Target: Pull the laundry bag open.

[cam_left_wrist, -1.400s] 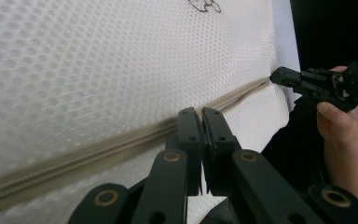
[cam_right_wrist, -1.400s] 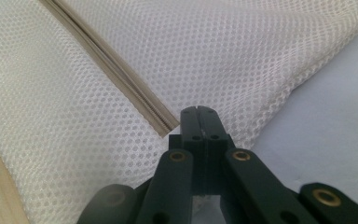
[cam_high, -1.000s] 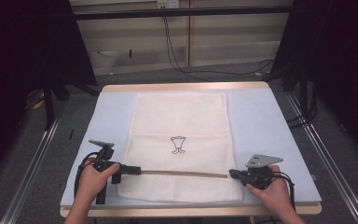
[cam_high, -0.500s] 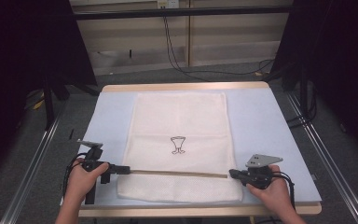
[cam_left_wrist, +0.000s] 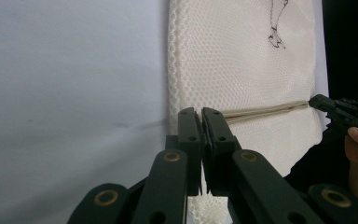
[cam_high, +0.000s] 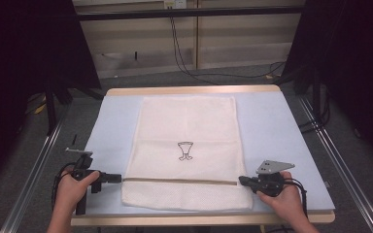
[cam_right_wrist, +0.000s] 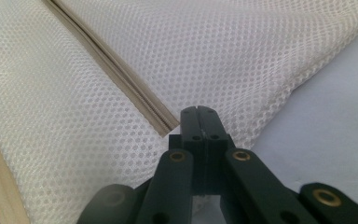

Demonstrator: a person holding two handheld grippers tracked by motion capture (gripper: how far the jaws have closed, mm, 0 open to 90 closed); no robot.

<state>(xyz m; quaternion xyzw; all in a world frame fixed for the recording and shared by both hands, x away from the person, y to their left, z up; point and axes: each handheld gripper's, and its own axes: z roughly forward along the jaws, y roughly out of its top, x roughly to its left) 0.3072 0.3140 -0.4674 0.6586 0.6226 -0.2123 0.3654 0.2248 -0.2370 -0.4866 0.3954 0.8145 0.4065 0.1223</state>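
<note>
While the bench (cam_high: 281,126) lies under a pale blue sheet, a big white mesh bag (cam_high: 187,131) stretches flat between both tongs. A small black drawing (cam_high: 185,150) sits on it, with no words to read. The left tongs (cam_high: 118,178) pinch the bag's edge by its tan zip (cam_high: 182,180). The right tongs (cam_high: 242,180) pinch the zip's other end.

The right gripper (cam_right_wrist: 199,112) has two black jaws pressed together, with white net cloth pinched between them. The mesh bag (cam_right_wrist: 214,51) is full of tiny holes and spreads out ahead of the jaws and to their left. A tan zipper (cam_right_wrist: 116,70) runs from just left of the jaw tips up to the far left. The pale blue table cover (cam_right_wrist: 335,126) lies to the right.
</note>
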